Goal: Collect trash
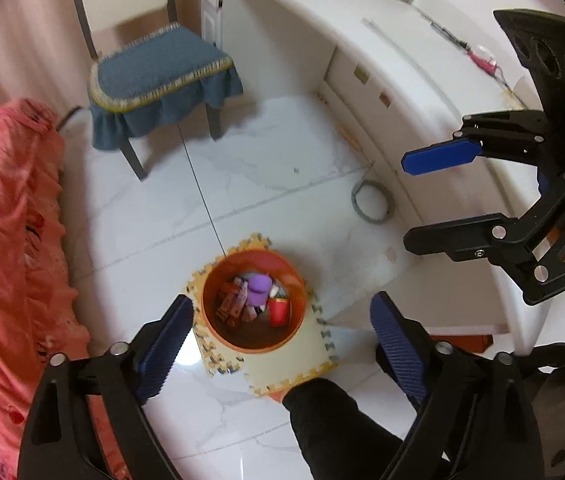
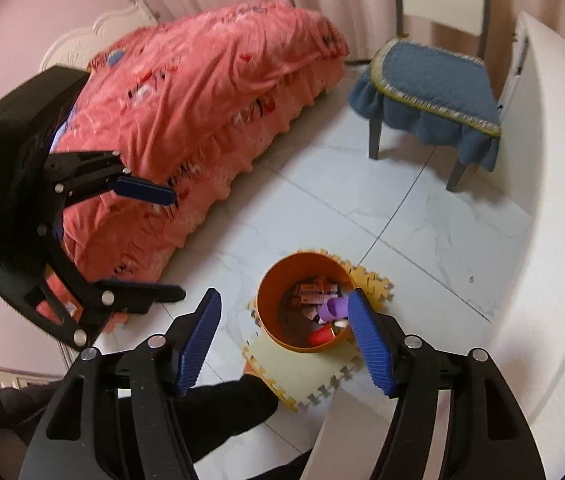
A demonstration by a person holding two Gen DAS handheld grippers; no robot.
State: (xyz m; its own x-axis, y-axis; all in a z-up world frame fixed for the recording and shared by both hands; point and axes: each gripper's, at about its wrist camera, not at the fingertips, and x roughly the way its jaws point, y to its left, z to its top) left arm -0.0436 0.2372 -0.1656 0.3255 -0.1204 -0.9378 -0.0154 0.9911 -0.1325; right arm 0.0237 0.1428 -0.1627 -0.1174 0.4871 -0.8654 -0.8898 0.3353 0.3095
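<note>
Standing upright: orange bin, mouth up | both tools spread, empty

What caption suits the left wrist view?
Both grippers, left and right, open above an orange bin of trash on a foam mat.

We can't read any text in either view. The packets in the orange bin carry some print, but it is too blurred to make out. The pink bedspread has small red and dark marks, also illegible. No numbers, brands or signs are legible.
</note>
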